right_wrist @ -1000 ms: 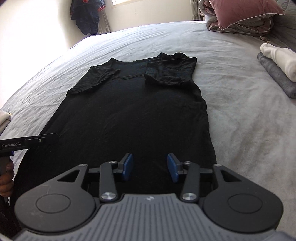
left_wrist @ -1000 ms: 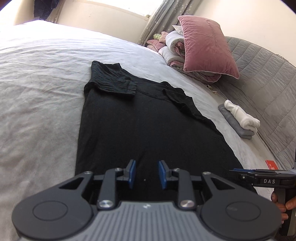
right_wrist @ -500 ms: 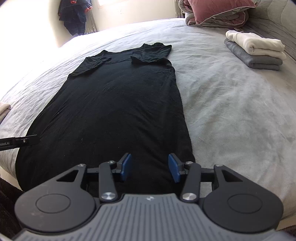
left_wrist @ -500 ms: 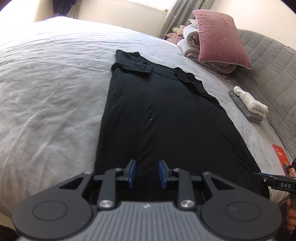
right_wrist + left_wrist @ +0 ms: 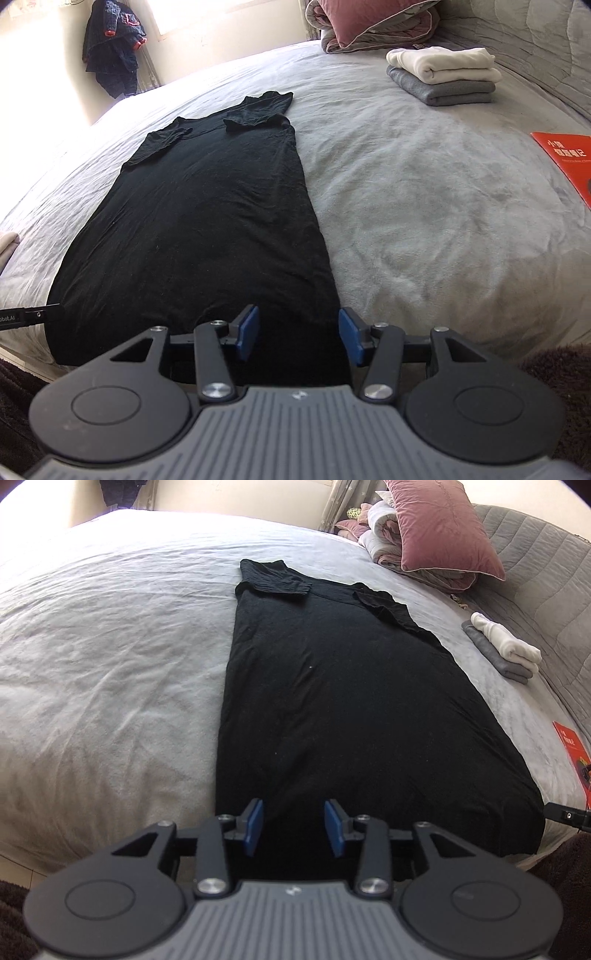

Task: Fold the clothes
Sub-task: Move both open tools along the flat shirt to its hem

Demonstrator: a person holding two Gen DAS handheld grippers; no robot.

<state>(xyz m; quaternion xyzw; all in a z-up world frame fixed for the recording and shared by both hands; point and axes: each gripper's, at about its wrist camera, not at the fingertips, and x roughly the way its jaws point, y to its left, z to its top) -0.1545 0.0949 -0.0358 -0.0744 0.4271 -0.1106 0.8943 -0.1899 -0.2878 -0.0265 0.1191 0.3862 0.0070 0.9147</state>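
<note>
- Up close, the left gripper [image 5: 294, 826] had its blue pads [image 5: 254, 826] spread apart with nothing between them, poised over the near hem of the black dress [image 5: 332, 701], toward the hem's left corner.
- Likewise the right gripper [image 5: 298, 334] stood released, pads parted wide and holding nothing, above the hem's right corner; its right pad [image 5: 350, 335] sat just at the dress's right side edge.
- That dress lay flat and lengthwise on the grey bed [image 5: 110, 657], sleeves folded inward at the far end, the hem reaching the bed's near edge and draping slightly over it.
- Bare bedding stretched wide to the left of the dress in the left wrist view, and a broad strip lay to its right in the right wrist view.
- Farther right, well apart from the dress, sat a stack of folded clothes [image 5: 443, 75] and a red booklet [image 5: 565, 158].
- At the bed's far end, a pink pillow [image 5: 439, 524] rested on bundled bedding.
</note>
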